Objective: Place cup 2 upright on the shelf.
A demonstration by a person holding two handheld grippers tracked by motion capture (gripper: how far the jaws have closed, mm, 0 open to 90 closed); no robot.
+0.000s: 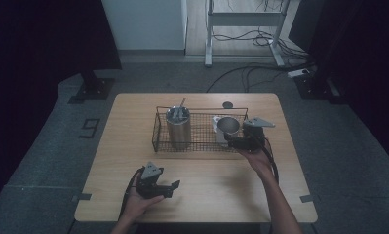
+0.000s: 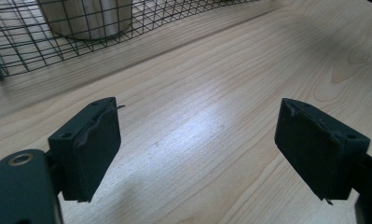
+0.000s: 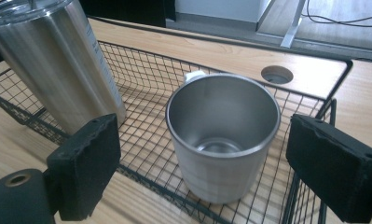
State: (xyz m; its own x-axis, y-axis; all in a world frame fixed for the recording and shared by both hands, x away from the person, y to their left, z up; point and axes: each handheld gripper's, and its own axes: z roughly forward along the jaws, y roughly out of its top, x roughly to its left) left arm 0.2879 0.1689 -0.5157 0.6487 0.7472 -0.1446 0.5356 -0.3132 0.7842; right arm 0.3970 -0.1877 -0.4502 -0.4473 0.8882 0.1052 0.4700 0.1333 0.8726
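A black wire basket point(image 1: 158, 131) stands on the wooden table point(image 1: 206, 175). In it are a tall steel tumbler point(image 1: 178, 127) with a lid and straw, and a short open steel cup point(image 1: 228, 126). My right gripper point(image 1: 231, 141) reaches in at the basket's right end. In the right gripper view it point(image 3: 202, 163) is open, the cup point(image 3: 223, 140) standing between its jaws with a gap on each side and the tumbler point(image 3: 58, 60) to the left. My left gripper point(image 1: 171, 189) rests low near the front edge. It point(image 2: 197, 144) is open over bare wood.
A white object point(image 1: 215, 122) sits behind the cup in the basket. A round cable hole point(image 1: 227, 105) lies in the table behind the basket. In the left gripper view the basket point(image 2: 25, 46) and tumbler base point(image 2: 86, 18) lie ahead. Desk legs and cables are on the floor beyond.
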